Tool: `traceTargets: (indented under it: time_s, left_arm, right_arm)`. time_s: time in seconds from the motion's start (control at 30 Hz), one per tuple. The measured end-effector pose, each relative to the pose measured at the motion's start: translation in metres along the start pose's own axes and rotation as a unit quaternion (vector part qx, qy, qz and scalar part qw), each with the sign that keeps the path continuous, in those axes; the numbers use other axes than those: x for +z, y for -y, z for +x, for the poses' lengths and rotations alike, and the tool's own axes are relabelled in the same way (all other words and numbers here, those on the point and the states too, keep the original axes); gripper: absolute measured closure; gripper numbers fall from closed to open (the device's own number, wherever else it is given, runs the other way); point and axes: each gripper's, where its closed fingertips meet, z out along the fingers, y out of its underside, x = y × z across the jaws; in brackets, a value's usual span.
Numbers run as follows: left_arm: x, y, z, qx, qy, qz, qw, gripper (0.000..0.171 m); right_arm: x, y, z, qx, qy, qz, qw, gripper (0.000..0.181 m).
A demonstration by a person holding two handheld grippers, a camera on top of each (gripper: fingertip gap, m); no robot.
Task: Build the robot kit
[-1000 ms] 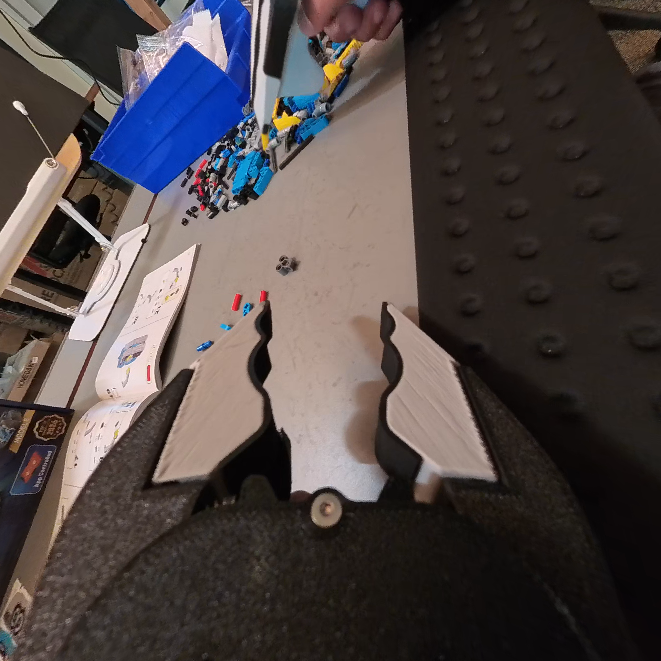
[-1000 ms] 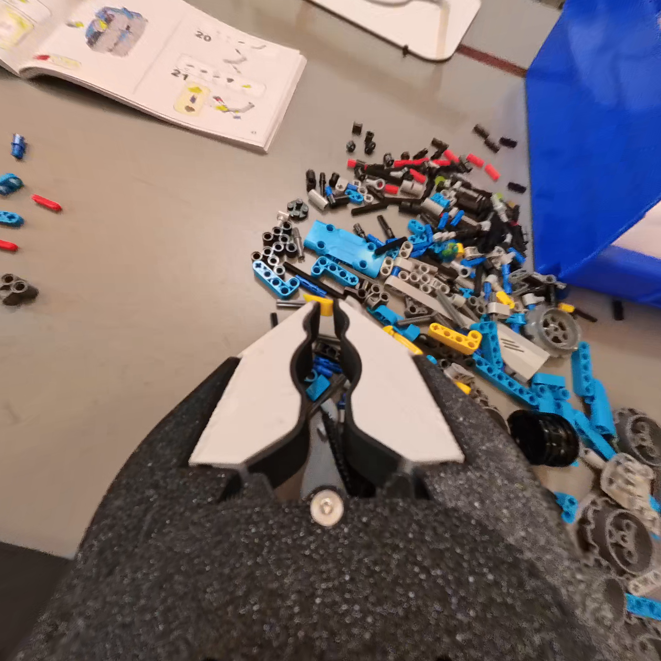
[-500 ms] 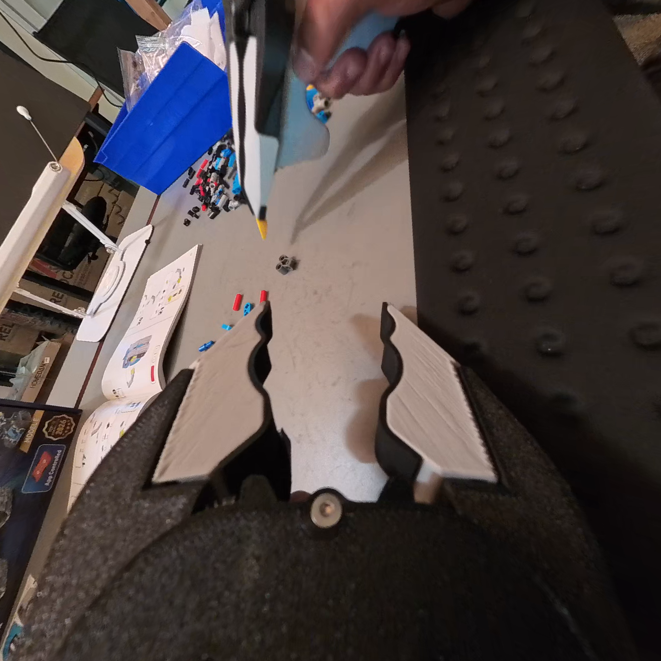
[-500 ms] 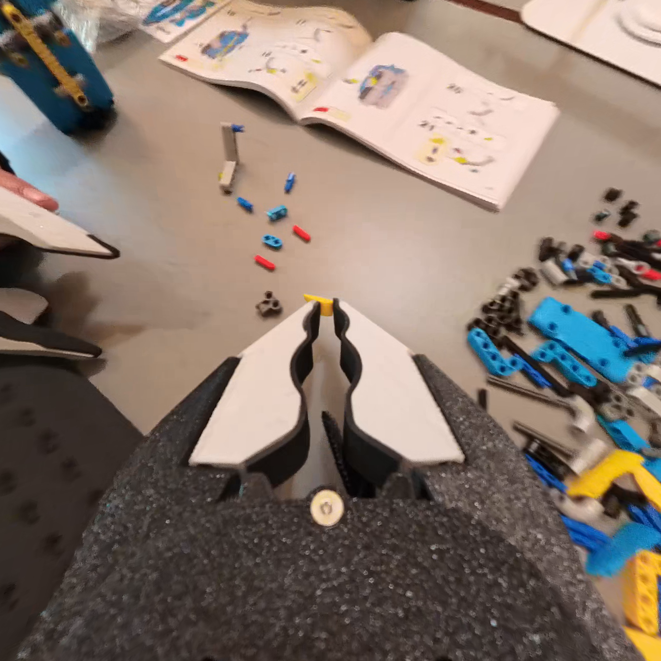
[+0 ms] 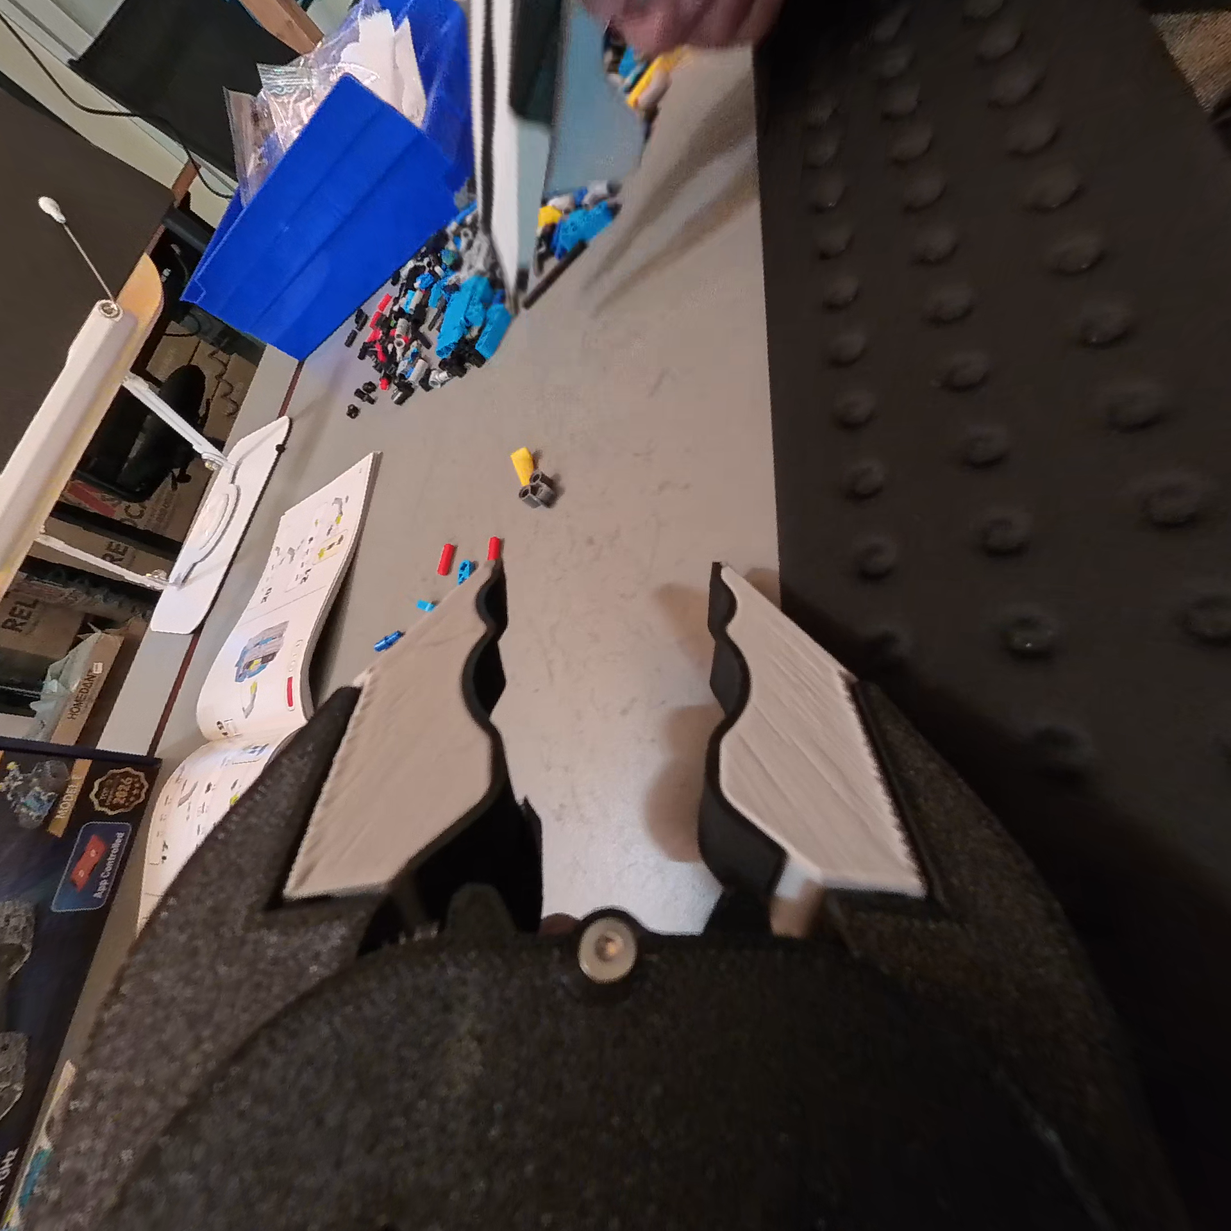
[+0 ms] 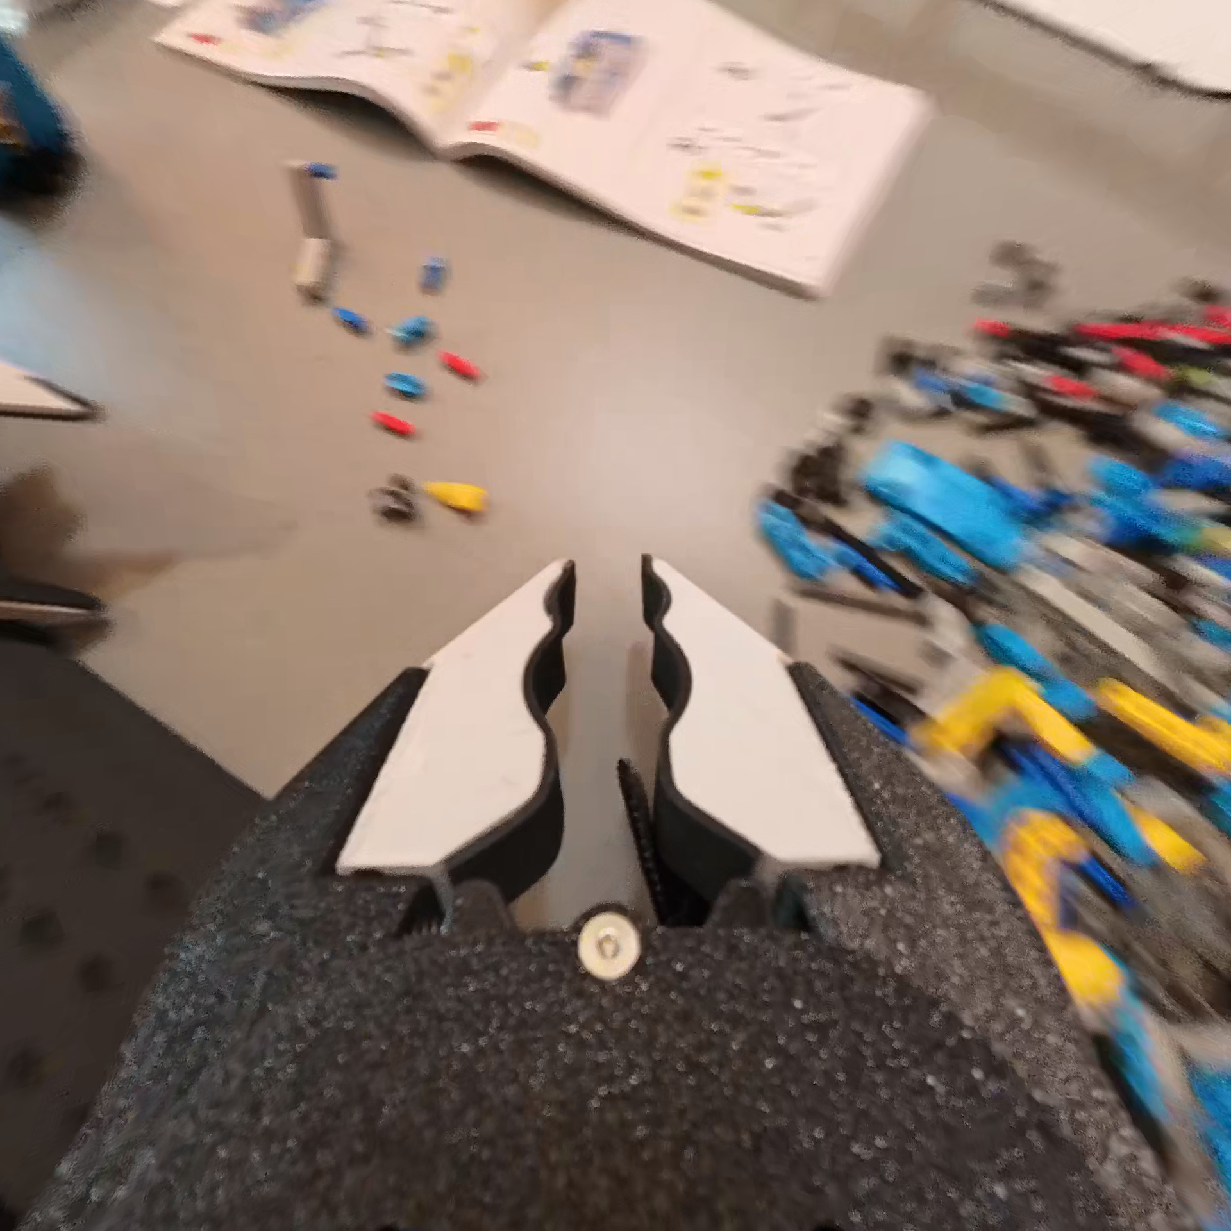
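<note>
Yellow piece (image 6: 458, 496), earlier pinched in our right claw (image 6: 607, 566), now lies beside the dark connector (image 6: 398, 501) on the worktop (image 6: 599, 413); both claws, left claw (image 5: 603, 573) included, gape empty.

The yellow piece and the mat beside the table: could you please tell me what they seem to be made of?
Yellow piece: probably hard moulded plastic, with a smooth surface, uniform bright colour and crisp edges. Black mat: apparently rubber or foam, dull matte, with regular rows of raised round bumps; which one is unclear. It lies along the grey table.
</note>
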Motion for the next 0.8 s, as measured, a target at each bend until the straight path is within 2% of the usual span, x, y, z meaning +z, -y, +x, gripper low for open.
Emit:
traceTargets:
  time_s: [0.13,0.2,0.27,0.33,0.47,0.6,0.7,0.8]
  left_arm:
    - [0.000,0.000,0.000,0.000,0.000,-0.001,1.000,0.111]
    - [0.000,0.000,0.000,-0.001,-0.001,-0.002,1.000,0.111]
    - [0.001,-0.001,-0.001,-0.002,-0.002,-0.003,1.000,0.111]
    - [0.001,-0.001,-0.001,-0.002,-0.002,-0.003,1.000,0.111]
    - [0.001,-0.001,-0.001,-0.002,-0.002,-0.003,1.000,0.111]
    - [0.000,0.000,-0.001,-0.001,-0.002,-0.001,1.000,0.111]
    - [0.000,0.000,-0.001,-0.002,-0.002,-0.001,1.000,0.111]
    - [0.000,0.000,0.000,-0.001,-0.002,0.000,1.000,0.111]
  right_arm:
    - [-0.077,-0.051,0.113,0.077,-0.172,-0.004,0.982,0.162]
    - [-0.116,-0.073,0.150,0.150,-0.205,0.020,0.967,0.162]
    - [-0.139,-0.088,0.167,0.209,-0.207,0.046,0.954,0.161]
    - [-0.141,-0.094,0.169,0.225,-0.202,0.050,0.952,0.159]
    - [-0.105,-0.085,0.146,0.186,-0.174,0.016,0.967,0.164]
    - [-0.094,-0.083,0.148,0.162,-0.198,-0.022,0.966,0.151]
    - [-0.089,-0.078,0.135,0.177,-0.159,-0.017,0.971,0.151]
    - [-0.080,-0.076,0.116,0.145,-0.137,-0.034,0.979,0.155]
